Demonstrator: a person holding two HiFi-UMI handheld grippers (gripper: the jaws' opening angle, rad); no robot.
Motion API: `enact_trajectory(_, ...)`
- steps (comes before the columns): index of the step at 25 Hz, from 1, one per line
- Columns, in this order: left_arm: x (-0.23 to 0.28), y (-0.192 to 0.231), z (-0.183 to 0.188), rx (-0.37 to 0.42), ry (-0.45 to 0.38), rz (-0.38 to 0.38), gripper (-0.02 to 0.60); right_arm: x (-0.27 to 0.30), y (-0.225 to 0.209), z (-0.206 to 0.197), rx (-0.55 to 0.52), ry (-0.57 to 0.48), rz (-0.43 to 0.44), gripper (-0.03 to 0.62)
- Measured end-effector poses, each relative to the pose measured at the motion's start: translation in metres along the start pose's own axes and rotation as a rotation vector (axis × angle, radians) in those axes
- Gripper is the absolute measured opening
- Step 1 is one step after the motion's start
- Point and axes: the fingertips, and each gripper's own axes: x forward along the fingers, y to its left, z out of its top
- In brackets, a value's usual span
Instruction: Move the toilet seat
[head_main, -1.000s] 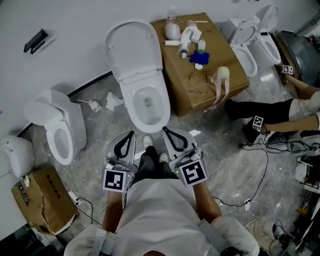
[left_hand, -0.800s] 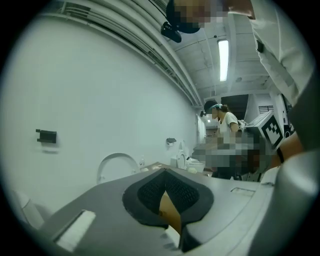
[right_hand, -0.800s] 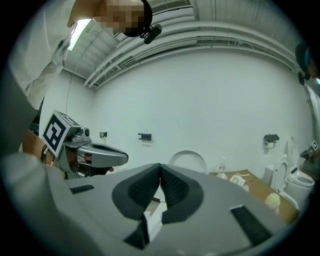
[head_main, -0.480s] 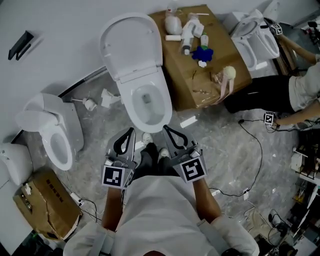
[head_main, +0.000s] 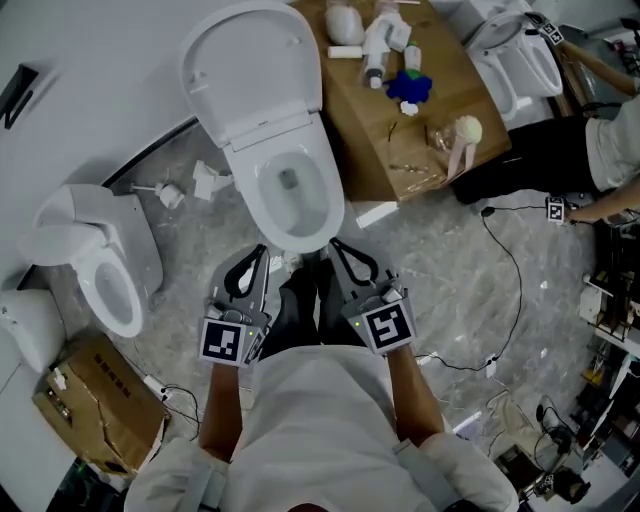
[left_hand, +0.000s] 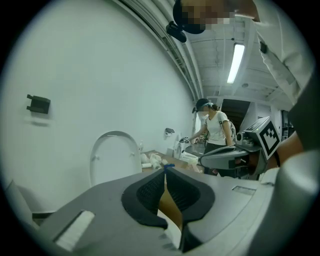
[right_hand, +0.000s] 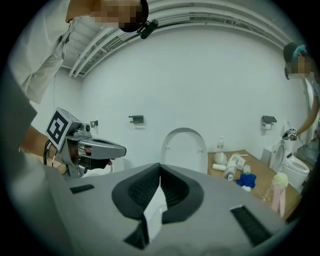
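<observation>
- Both grippers are now sitting lower and closer to the toilet than a second ago, and the toilet is lying higher in the head view, with the top of its raised part cut off by the frame.
- Grey marbled floor is filling most of the head view, and a plain white wall is running behind the fixtures.
- The toilet seat is standing upright against that wall, on the far side of the open bowl and well apart from both grippers' tips. Whether the ring and lid are raised together is not showing clearly.
- A cardboard box is lying just right of the toilet, carrying bottles and a blue object.
- A second toilet is standing to the left, and a third is being clipped at the top right.
- The left gripper and right gripper are pointing at the bowl's front rim, one on each side of the person's dark trousers. Both have their jaws pressed together with nothing between them.
- Another person is bending at the right edge, mostly out of frame.
</observation>
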Motion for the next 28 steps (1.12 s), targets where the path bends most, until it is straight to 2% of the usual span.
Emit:
enact_trajectory(5,0.02,0.005,-0.036,0.017,0.058,-0.01,0.031,0.015,-0.015,-0.033,0.026,0.034,0.023,0.005)
enact_trajectory(10,0.041,0.018,-0.091,-0.007,0.135,-0.016,0.052,0.035,-0.027,-0.083,0.067,0.106,0.044,0.005)
enact_trajectory(12,0.048,0.022,-0.112,-0.024,0.148,-0.007,0.052,0.044,-0.03,-0.103,0.07,0.132,0.053,0.034)
enact_trajectory(21,0.077,0.032,-0.201,-0.086,0.22,0.015,0.088,0.083,-0.041,-0.183,0.107,0.211,0.064,0.037)
enact_trajectory(22,0.079,0.034,-0.21,-0.092,0.226,0.016,0.097,0.087,-0.041,-0.193,0.11,0.221,0.069,0.08)
enact_trajectory(28,0.092,0.048,-0.257,-0.116,0.248,0.03,0.124,0.104,-0.047,-0.243,0.132,0.267,0.061,0.084)
